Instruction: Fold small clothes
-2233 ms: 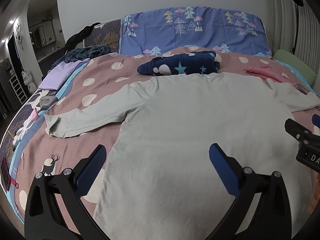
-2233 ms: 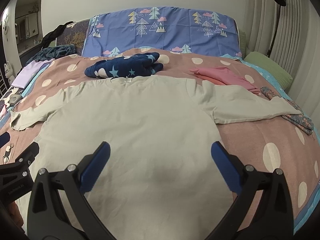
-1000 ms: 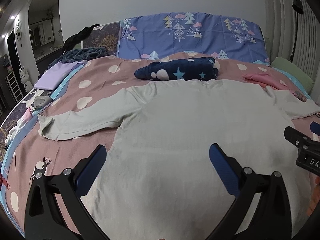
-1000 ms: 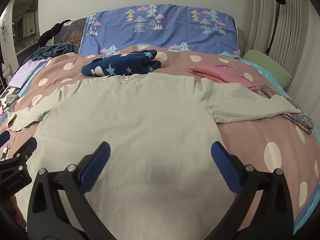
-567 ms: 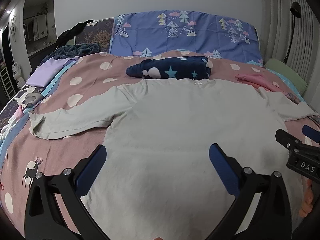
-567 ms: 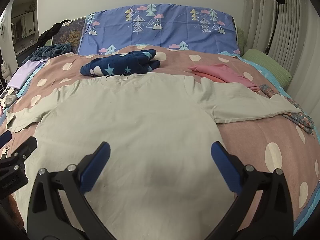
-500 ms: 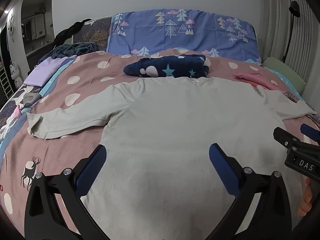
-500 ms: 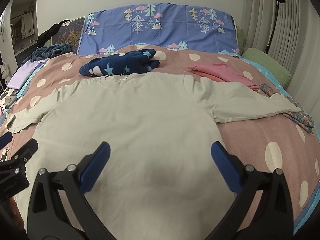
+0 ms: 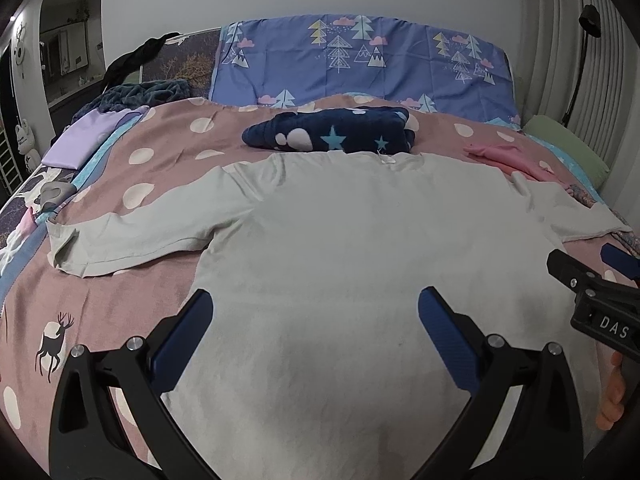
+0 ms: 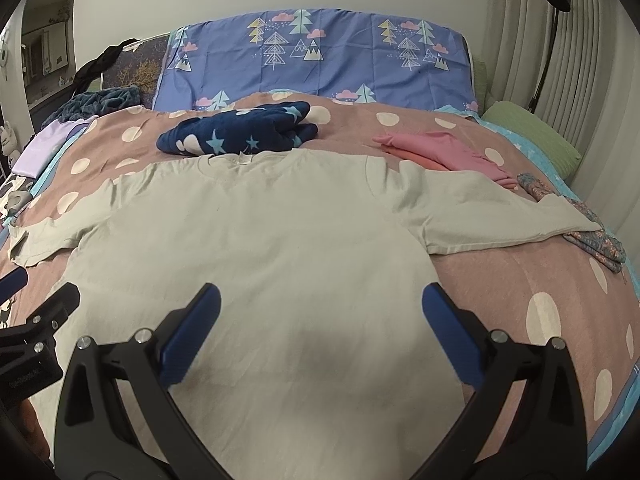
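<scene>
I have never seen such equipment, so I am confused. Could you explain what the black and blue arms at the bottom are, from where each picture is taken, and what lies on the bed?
They are two hand-held grippers, one in each of a person's hands, not a robot. Each carries a wide-angle camera that looks forward between its two blue-padded fingers.

One picture comes from the left gripper, the other from the right gripper. Both are open and hold nothing.

A pale T-shirt lies spread flat on the polka-dot bedspread, sleeves out. Beyond its collar sits a navy star-print bundle; to the right lie pink clothes.
</scene>
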{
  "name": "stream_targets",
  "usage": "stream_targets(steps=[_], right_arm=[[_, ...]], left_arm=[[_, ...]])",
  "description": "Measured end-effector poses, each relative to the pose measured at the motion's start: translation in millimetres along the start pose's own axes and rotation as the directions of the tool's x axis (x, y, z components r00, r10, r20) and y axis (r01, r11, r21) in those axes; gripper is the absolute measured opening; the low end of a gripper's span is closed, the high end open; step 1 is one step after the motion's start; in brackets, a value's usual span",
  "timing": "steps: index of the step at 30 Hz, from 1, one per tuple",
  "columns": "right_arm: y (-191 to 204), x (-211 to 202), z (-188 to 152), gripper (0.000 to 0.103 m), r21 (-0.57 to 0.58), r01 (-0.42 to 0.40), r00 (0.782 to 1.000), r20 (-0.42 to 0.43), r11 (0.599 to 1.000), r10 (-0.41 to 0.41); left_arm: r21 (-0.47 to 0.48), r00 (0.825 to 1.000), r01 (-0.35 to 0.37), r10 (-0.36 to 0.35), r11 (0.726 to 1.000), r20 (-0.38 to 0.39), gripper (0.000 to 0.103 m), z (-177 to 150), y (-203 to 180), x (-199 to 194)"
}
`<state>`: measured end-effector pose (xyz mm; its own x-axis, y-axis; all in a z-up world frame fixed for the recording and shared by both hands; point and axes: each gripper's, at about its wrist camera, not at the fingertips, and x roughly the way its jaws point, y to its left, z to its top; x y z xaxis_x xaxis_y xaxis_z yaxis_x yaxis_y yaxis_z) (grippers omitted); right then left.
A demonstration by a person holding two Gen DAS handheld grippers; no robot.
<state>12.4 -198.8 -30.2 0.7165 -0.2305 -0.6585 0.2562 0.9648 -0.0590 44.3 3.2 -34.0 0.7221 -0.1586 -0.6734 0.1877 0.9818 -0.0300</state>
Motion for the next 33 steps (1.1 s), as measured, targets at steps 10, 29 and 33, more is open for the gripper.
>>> stream_targets(steps=[10,29,33], right_arm=[[6.5,6.4,6.9,0.101,-0.026,0.006,1.000,0.001,1.000,-0.006],[-1.3,55.2,-2.3,0.101,-0.029,0.036,0.996,-0.084,0.999,-0.038],[2.5,61.0,-2.4,0.101,-0.046,0.028,0.995,-0.095,0.999,-0.032]], left_arm=[[0.007,0.998,0.059,-0.059,0.998,0.011,0.068,1.6,22.2,11.9],[-0.566,0.925,-0.379,0.313,0.732,-0.214,0.048,-13.4,374.8,80.4],[-0.535,0.883,-0.469,0.387,0.703,-0.266,0.048,-2.1,401.4,102.7]])
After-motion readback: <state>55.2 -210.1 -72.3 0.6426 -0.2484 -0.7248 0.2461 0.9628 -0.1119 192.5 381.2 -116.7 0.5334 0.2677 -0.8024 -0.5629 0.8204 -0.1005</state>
